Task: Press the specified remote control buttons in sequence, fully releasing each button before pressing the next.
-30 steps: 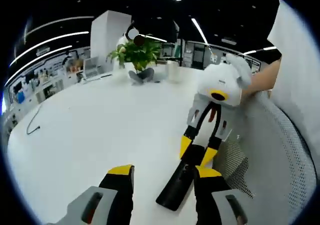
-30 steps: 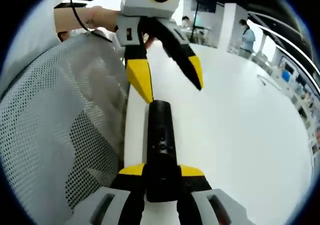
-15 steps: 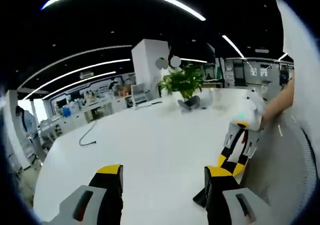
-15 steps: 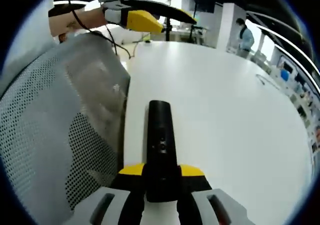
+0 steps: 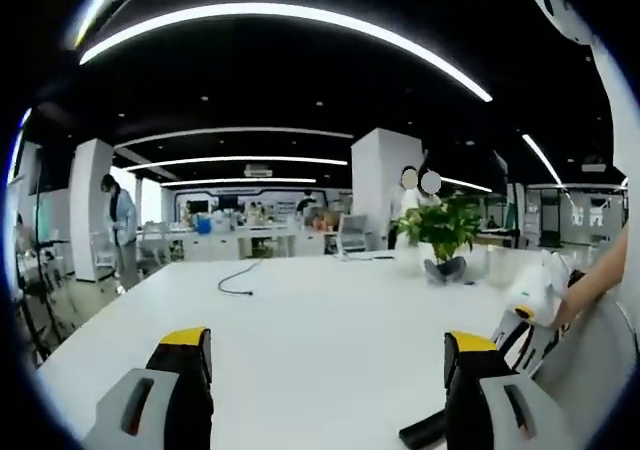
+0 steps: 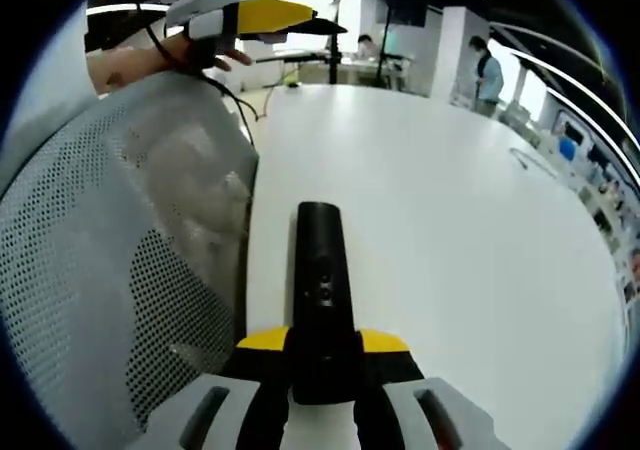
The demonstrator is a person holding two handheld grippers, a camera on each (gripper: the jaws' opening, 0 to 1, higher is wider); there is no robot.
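- Remote (image 6: 322,290): black, long, lying on the white table (image 6: 450,220) near its edge, pointing away along the right gripper's line. Its near end sits between the yellow tips of the right gripper (image 6: 322,342), which are closed against its sides; probably so held to keep it from sliding under a press.
- Buttons: small marks on the remote's top face, too small to tell apart.
- Right gripper, pose: low, roughly level with the tabletop, a mesh chair back (image 6: 120,270) just to its left.
- Left gripper (image 5: 325,355): jaws wide apart, holding nothing. Raised and aimed level across the table toward the far room, well off the remote, whose end (image 5: 425,430) shows by the right jaw; judged to be clear of the buttons, between presses.
- Left gripper, in the right gripper view (image 6: 275,15): high at the far end, hand behind it.
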